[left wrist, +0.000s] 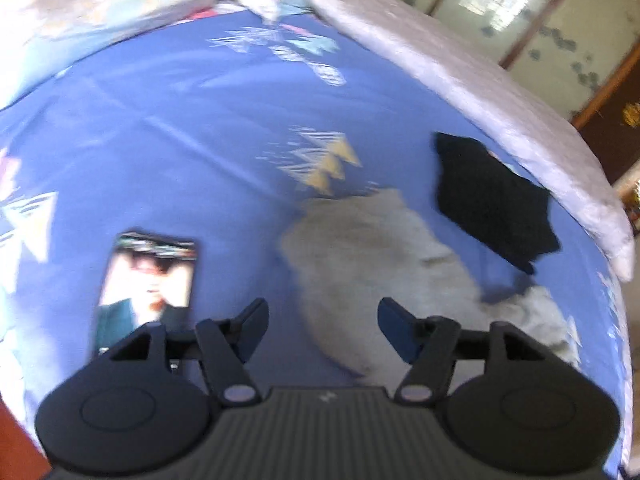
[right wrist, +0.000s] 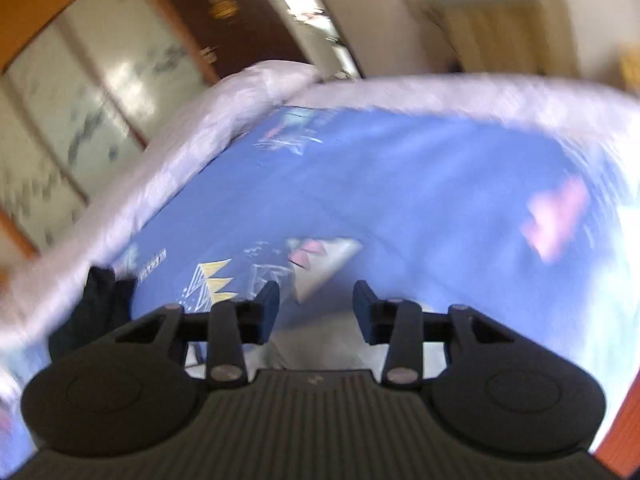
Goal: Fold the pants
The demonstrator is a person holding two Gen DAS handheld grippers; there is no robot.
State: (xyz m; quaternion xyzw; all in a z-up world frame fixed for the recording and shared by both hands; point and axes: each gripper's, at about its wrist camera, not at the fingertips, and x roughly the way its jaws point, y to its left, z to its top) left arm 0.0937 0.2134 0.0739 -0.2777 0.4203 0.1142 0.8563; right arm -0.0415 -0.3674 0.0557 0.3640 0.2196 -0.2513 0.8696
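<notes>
Light grey pants (left wrist: 372, 264) lie bunched on the blue patterned bedsheet (left wrist: 180, 128), stretching toward the lower right of the left wrist view. My left gripper (left wrist: 323, 326) hangs above their near edge, open, nothing between its fingers. A black garment (left wrist: 492, 196) lies beyond the pants, near the bed's right side. In the right wrist view my right gripper (right wrist: 316, 310) is open and empty above the bedsheet (right wrist: 420, 184); a pale strip of the pants (right wrist: 320, 346) shows just under its fingers. The black garment (right wrist: 96, 304) sits at the left there.
A phone (left wrist: 148, 284) with a lit screen lies on the sheet left of my left gripper. A white quilted border (left wrist: 480, 92) runs along the bed's edge, with pillows (left wrist: 100, 4) at the head. Sliding wardrobe doors (right wrist: 80, 92) stand beyond the bed.
</notes>
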